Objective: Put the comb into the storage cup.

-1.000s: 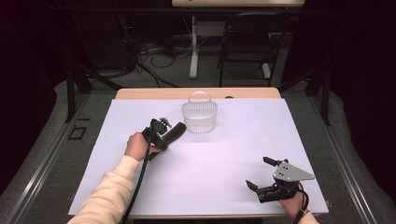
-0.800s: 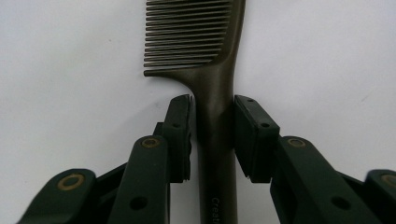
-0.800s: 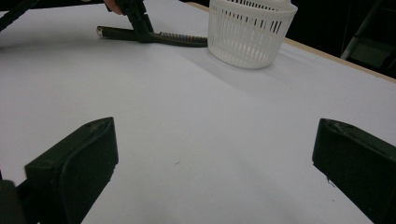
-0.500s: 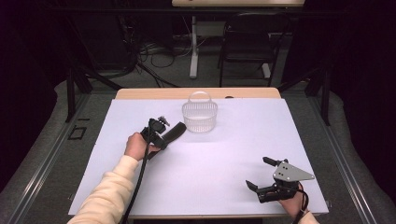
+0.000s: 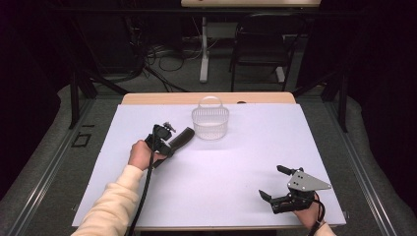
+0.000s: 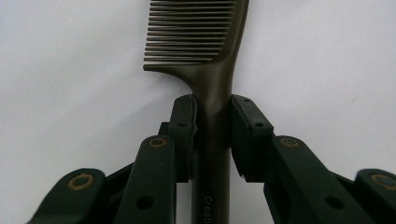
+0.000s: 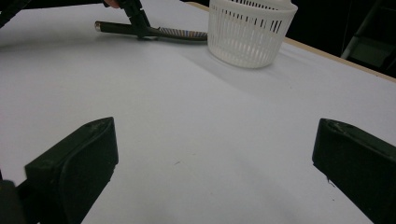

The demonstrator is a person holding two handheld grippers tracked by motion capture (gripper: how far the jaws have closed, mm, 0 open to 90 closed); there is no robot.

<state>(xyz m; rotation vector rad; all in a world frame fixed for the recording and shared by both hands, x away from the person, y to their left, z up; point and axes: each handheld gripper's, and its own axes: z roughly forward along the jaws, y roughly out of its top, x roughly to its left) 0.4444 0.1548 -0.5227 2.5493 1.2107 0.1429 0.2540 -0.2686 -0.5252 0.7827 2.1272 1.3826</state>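
A dark comb (image 6: 205,37) lies low over the white table sheet (image 5: 231,157), and my left gripper (image 6: 213,126) is shut on its handle, teeth pointing away. In the high view the left gripper (image 5: 164,140) sits left of centre, with the comb (image 5: 181,139) reaching toward a white slotted basket (image 5: 210,123) just beyond its tip. The basket has a hoop handle and looks empty. My right gripper (image 5: 270,181) rests near the front right corner, open, nothing between its jaws. The right gripper view shows its gripper (image 7: 215,163) wide apart, with the basket (image 7: 250,30) and comb (image 7: 154,31) far ahead.
A strip of bare wood (image 5: 162,98) runs along the table's back edge. Behind the table stand a black chair (image 5: 260,44) and floor cables (image 5: 162,54). Broad bare sheet lies between the two grippers.
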